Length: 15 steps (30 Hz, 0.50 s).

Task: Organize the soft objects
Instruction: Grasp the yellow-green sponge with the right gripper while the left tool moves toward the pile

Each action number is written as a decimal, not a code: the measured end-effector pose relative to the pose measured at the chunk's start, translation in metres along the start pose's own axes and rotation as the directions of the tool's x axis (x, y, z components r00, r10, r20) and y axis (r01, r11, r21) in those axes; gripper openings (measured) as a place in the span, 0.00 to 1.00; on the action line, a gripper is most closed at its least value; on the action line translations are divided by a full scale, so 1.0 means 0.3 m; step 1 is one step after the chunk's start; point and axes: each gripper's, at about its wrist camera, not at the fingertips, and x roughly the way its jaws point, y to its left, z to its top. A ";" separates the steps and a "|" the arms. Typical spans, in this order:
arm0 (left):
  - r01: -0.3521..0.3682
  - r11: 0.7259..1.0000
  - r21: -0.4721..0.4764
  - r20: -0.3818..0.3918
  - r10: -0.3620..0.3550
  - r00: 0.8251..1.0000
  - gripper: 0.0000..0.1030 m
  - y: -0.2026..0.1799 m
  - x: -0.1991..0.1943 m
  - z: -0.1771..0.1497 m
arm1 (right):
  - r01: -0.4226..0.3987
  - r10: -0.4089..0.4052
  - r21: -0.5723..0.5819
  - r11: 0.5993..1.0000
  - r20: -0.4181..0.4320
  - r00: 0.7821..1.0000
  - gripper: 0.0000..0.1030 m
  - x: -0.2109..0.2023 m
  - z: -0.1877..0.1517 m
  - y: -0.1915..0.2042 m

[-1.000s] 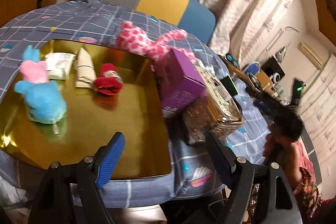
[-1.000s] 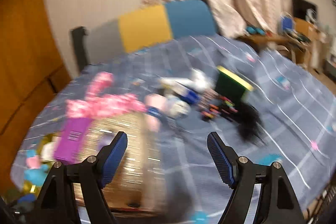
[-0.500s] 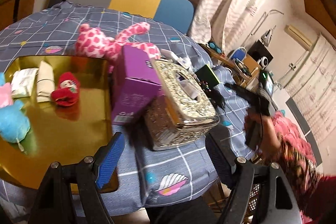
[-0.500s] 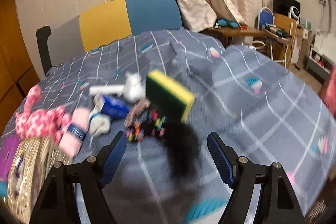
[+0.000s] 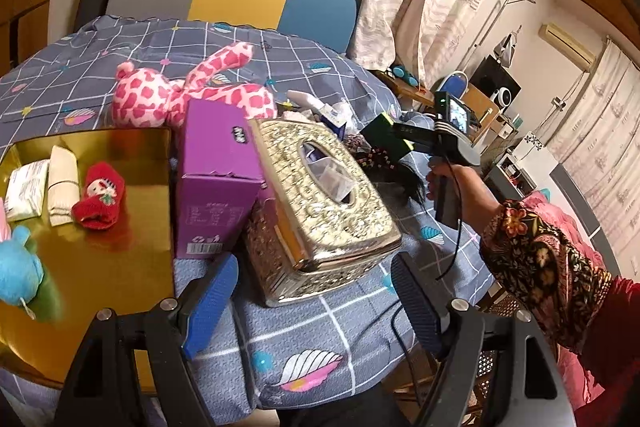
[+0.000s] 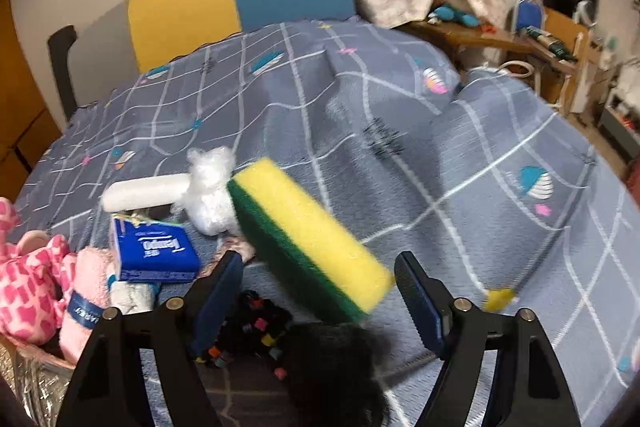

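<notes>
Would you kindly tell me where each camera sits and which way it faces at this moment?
Left wrist: on the left gripper, facing across the table at the gold tray and tissue box; the person's right hand shows.
Right wrist: on the right gripper, open, facing the sponge and the chair beyond.
Shared: sponge, pink plush, chair.

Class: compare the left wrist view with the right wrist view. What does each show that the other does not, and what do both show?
Only the left wrist view shows the gold tray holding the red sock doll and blue plush, plus the purple box.

Only the right wrist view shows the blue tissue pack's front and the white plastic bag.

Both show the pink spotted plush, the yellow-green sponge and an open claw: left, right.
</notes>
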 end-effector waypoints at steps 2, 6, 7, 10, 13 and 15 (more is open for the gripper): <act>0.002 1.000 0.006 -0.003 -0.002 1.000 0.77 -0.017 0.008 0.010 | -0.015 0.015 -0.025 1.000 0.007 1.000 0.54 -0.002 -0.006 0.003; 0.015 1.000 0.025 -0.015 -0.014 1.000 0.77 -0.053 0.031 0.025 | -0.062 0.063 -0.028 0.998 0.033 0.997 0.39 -0.041 -0.029 -0.027; 0.020 0.999 0.030 -0.020 -0.019 1.000 0.77 -0.064 0.039 0.028 | -0.064 0.065 -0.024 0.998 0.050 0.997 0.39 -0.061 -0.038 -0.040; 0.044 0.998 0.045 -0.035 -0.042 0.998 0.77 -0.102 0.066 0.042 | -0.070 0.068 0.011 0.998 0.107 0.992 0.39 -0.140 -0.060 -0.094; 0.063 0.995 0.074 -0.043 -0.060 0.997 0.77 -0.154 0.089 0.062 | -0.071 0.065 0.041 0.997 0.134 0.989 0.39 -0.207 -0.085 -0.156; 0.087 0.992 0.091 -0.049 -0.083 0.995 0.77 -0.197 0.110 0.083 | -0.064 0.057 0.052 0.997 0.128 0.990 0.39 -0.239 -0.104 -0.205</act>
